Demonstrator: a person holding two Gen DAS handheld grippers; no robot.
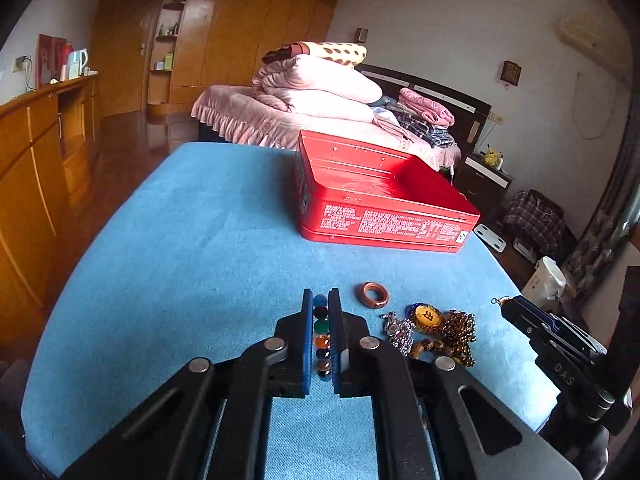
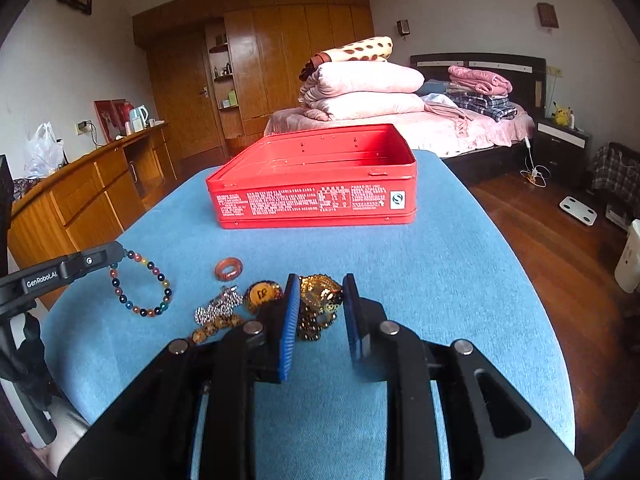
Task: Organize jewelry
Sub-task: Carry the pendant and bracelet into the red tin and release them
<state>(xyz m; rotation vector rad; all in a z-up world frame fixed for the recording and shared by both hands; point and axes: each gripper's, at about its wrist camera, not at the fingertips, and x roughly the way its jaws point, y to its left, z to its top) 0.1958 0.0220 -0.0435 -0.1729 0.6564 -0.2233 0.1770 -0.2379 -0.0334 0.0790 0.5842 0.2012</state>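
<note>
A: Left wrist view: what has the left claw (image 1: 321, 300) got?
B: Its jaws are clamped on a multicoloured bead bracelet (image 1: 321, 334). A brown ring (image 1: 373, 294) lies at one o'clock from it on the blue desk (image 1: 180, 240), and the open red tin (image 1: 384, 200) sits towards twelve.
A: Right wrist view?
B: The right claw (image 2: 320, 280) pinches a gold beaded piece (image 2: 320, 300), narrow. The bracelet hangs at nine o'clock and the tin stands at twelve.
</note>
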